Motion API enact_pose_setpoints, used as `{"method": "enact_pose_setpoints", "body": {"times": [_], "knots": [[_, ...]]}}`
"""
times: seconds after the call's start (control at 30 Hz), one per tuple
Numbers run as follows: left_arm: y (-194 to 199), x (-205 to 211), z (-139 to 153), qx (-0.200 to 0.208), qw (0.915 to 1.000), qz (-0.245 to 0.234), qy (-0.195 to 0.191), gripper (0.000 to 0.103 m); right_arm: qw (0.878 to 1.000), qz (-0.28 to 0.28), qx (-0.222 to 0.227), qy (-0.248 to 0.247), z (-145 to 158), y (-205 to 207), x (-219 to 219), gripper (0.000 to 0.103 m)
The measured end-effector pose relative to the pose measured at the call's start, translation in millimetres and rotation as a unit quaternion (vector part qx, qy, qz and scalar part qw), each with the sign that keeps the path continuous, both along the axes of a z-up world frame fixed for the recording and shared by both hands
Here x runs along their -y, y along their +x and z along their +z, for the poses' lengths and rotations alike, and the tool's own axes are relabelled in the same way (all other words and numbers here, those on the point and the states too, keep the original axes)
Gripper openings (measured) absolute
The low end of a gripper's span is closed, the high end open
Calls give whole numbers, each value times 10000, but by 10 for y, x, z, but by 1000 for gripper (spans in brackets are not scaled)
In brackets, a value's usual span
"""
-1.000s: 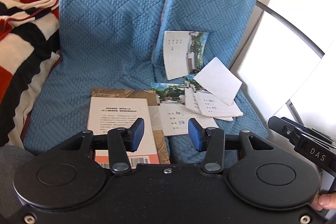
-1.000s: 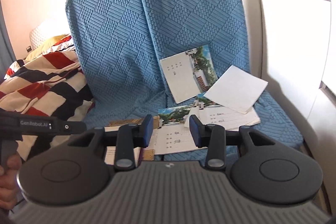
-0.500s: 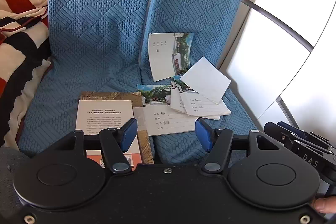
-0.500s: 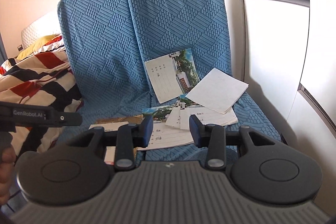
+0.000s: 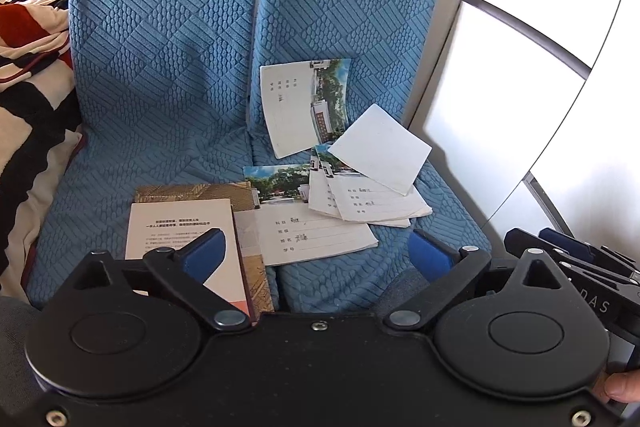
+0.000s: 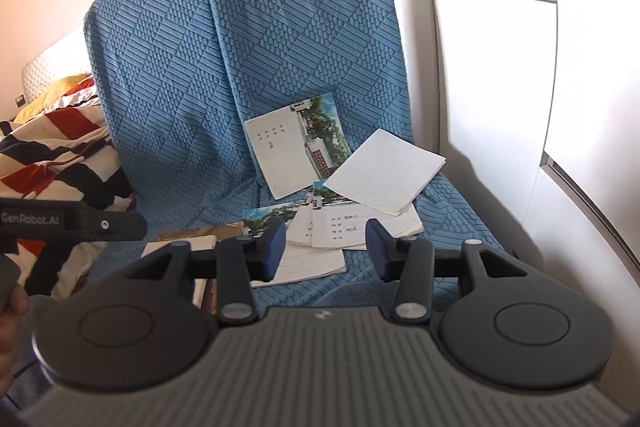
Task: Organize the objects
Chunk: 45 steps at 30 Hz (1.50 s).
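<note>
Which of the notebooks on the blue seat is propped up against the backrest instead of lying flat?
The photo-cover notebook standing alone behind the blank white booklet. It leans on the backrest; the others lie flat on the seat cushion.

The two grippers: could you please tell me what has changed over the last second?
Both sets of jaws are opening, the left gripper widest, the right gripper less; neither holds anything. The booklets and book lie unmoved on the blue seat.
</note>
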<state>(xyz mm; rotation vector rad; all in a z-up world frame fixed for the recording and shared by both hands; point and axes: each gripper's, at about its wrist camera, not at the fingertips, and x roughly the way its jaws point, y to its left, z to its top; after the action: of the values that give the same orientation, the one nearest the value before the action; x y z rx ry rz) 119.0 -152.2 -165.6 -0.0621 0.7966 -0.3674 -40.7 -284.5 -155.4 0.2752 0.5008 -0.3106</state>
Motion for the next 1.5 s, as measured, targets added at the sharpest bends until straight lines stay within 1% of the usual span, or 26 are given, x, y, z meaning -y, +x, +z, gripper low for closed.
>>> {"method": "enact_pose_setpoints", "body": {"times": [0.03, 0.1, 0.13, 0.23, 0.33, 0.43, 0.63, 0.73, 0.83, 0.9, 0.97, 1.07, 1.3, 1.4, 1.43, 1.5], "knots": [[12, 28, -6, -13, 10000, -13, -10, 100, 10000, -59, -15, 19, -10, -2, 32, 74], [32, 85, -16, -9, 10000, -34, -9, 102, 9998, -197, -19, 68, -37, -18, 105, 88], [45, 117, -24, 3, 10000, -52, 3, 102, 9997, -235, -22, 104, -54, -21, 146, 89], [111, 221, -52, -49, 9999, -140, 40, 102, 9991, -371, -164, 147, -106, 8, 258, 89], [179, 293, -67, -67, 9998, -193, 16, 102, 9984, -498, -213, 145, -152, 38, 337, 89], [255, 373, -85, -51, 9997, -235, 77, 102, 9978, -600, -138, 241, -184, 76, 416, 89], [469, 503, -147, -93, 9995, -285, 51, 102, 9946, -952, 44, 406, -308, 234, 581, 89], [581, 577, -161, -65, 9993, -362, 9, 102, 9944, -998, 5, 358, -392, 349, 627, 89], [698, 663, -203, -51, 9991, -423, 14, 102, 9943, -977, 30, 425, -461, 458, 658, 89], [791, 696, -261, -53, 9989, -468, -52, 102, 9936, -1026, 20, 475, -515, 534, 695, 89], [904, 718, -352, -74, 9983, -530, -211, 102, 9930, -1068, 23, 510, -576, 616, 754, 89], [1067, 769, -475, -102, 9980, -565, -276, 101, 9917, -1146, -16, 585, -660, 720, 871, 89], [1424, 966, -682, -93, 9975, -663, -238, 101, 9876, -1393, -14, 718, -877, 915, 1187, 89], [1577, 1082, -794, -116, 9972, -722, -175, 101, 9827, -1504, 55, 1075, -997, 1011, 1383, 89], [1631, 1119, -834, -133, 9970, -743, -172, 101, 9814, -1545, 94, 1139, -1022, 1046, 1434, 89], [1745, 1195, -918, -162, 9968, -776, -141, 101, 9790, -1691, 29, 1141, -1072, 1124, 1513, 89]]}}
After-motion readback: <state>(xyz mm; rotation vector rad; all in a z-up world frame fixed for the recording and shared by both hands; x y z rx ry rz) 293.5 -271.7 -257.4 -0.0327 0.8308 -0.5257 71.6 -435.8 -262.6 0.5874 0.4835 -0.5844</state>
